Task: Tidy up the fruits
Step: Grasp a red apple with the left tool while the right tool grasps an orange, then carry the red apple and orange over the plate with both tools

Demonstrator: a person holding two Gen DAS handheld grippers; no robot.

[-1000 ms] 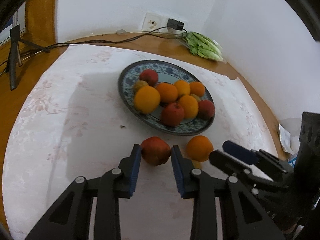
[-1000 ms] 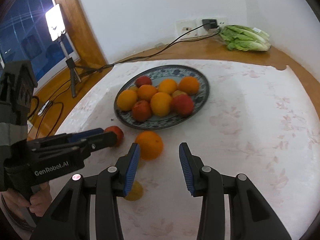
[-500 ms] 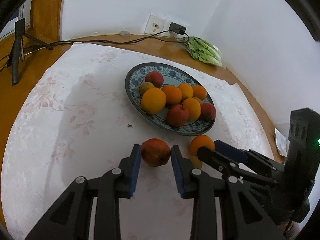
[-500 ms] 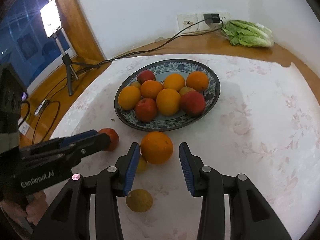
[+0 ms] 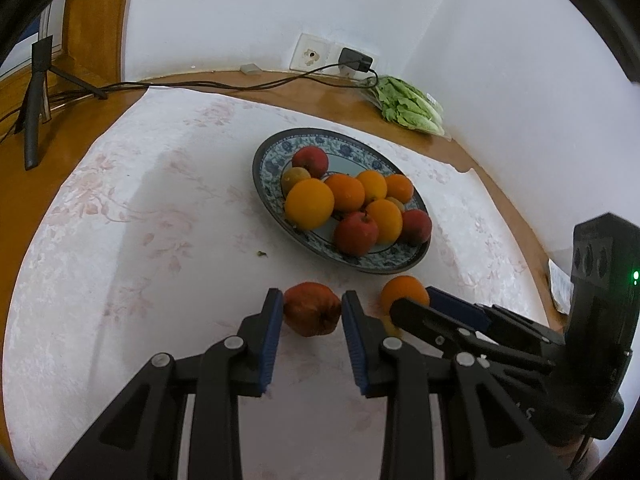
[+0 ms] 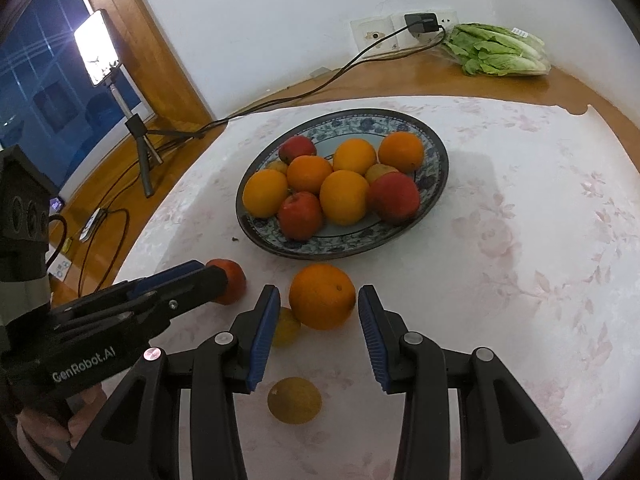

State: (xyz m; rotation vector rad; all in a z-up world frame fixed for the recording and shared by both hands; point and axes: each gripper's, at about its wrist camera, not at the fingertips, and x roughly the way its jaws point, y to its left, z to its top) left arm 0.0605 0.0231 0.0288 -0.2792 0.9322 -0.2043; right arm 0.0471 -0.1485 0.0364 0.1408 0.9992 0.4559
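Observation:
A blue patterned plate (image 5: 276, 148) (image 6: 434, 184) holds several oranges and red apples. My left gripper (image 5: 310, 308) has its pads against both sides of a wrinkled red apple (image 5: 311, 309) that rests on the white cloth in front of the plate; the apple also shows in the right wrist view (image 6: 232, 286). My right gripper (image 6: 316, 308) is open around a loose orange (image 6: 322, 296) (image 5: 402, 290), with a gap on each side. Two small yellow fruits (image 6: 286, 326) (image 6: 294, 400) lie between and under the right fingers.
A round table with a white flowered cloth (image 6: 520, 240). A bagged lettuce (image 6: 498, 56) and a wall socket with a charger cable (image 6: 420, 24) are at the back. A lamp on a tripod (image 6: 96, 52) stands on the floor to the left.
The right gripper moved forward until its fingers straddle the orange. The left gripper closed in slightly on the red apple and stayed near it.

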